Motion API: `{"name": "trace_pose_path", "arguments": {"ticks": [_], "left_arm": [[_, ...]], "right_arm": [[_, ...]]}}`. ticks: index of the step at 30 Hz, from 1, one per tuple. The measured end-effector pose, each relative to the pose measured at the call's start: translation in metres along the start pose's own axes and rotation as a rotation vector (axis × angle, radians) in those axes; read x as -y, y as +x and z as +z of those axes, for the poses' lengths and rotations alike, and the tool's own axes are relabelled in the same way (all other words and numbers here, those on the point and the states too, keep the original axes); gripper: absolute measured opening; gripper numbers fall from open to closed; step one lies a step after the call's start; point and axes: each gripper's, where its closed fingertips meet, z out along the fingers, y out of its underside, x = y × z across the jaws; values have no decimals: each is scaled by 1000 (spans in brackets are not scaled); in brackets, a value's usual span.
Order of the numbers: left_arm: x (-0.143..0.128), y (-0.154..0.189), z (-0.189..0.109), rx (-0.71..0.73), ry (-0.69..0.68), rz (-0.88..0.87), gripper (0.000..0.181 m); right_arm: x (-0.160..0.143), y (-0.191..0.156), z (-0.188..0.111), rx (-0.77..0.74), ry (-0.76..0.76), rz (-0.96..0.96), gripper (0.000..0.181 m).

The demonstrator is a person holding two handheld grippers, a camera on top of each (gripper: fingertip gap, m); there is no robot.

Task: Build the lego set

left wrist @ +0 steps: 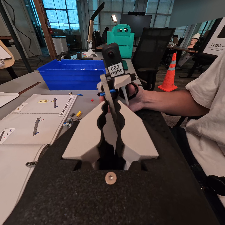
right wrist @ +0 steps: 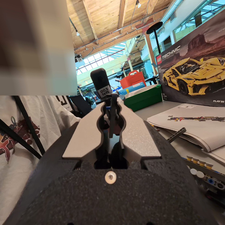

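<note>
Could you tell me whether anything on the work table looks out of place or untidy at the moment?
Mostly small things: loose pieces, including a red pin and a yellow connector, lie scattered on the table beside the open instruction booklet. A dark grey beam rests askew across the booklet's pages. Nothing looks damaged.

1. A grey table (left wrist: 30,84) carries everything.
2. On it lie an open instruction booklet (left wrist: 36,116), a blue bin (left wrist: 73,77) and loose lego pieces (left wrist: 78,113).
3. A lego box (right wrist: 194,75) and green box (right wrist: 143,99) stand behind.
</note>
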Motion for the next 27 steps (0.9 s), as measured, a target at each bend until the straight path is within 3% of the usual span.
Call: {"name": "trace_pose_path", "arguments": {"ticks": [2,10,20,27], "left_arm": [[-2,0,1,-3,-6,-4,10],[-3,-5,-1,-19,1,-79,8],[-7,-13,-5,-77,-6,-249,7],[-8,-19,-8,-62,-10,-276,7]], "right_arm": [[8,2,-5,-2,48,15,7],[10,8,-10,-22,67,49,7],[6,20,-12,-11,80,260,9],[6,24,-13,-45,77,226,15]]}}
